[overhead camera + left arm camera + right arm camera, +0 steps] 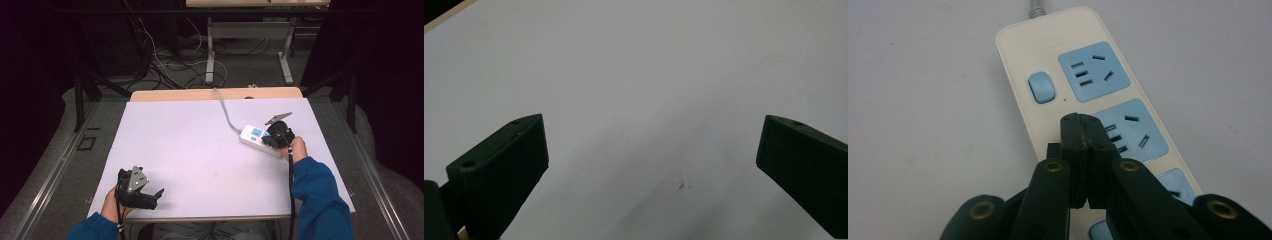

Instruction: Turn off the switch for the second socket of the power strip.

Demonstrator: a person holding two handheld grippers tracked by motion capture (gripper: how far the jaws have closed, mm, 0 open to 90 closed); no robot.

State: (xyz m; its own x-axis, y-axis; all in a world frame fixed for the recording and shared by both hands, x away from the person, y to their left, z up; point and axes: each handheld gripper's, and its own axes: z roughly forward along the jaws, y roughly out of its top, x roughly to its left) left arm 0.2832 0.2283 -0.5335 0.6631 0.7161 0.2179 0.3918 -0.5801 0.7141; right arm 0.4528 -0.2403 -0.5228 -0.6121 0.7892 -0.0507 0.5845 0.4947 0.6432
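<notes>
White table (200, 150), right gripper (1082, 131) closed, seemingly touching power strip (1048, 45)

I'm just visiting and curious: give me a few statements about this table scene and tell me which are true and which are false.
1. The right tool has its jaws pressed together over the power strip. True.
2. The left tool is shut. False: its jaws stand wide apart over the bare white table.
3. The power strip has blue sockets and a blue button. True.
4. A plug sits in the socket nearest the grey cable. False: that socket is empty.
5. The left tool touches the power strip. False: in the high view it sits near the table's front left, far from the strip.
</notes>
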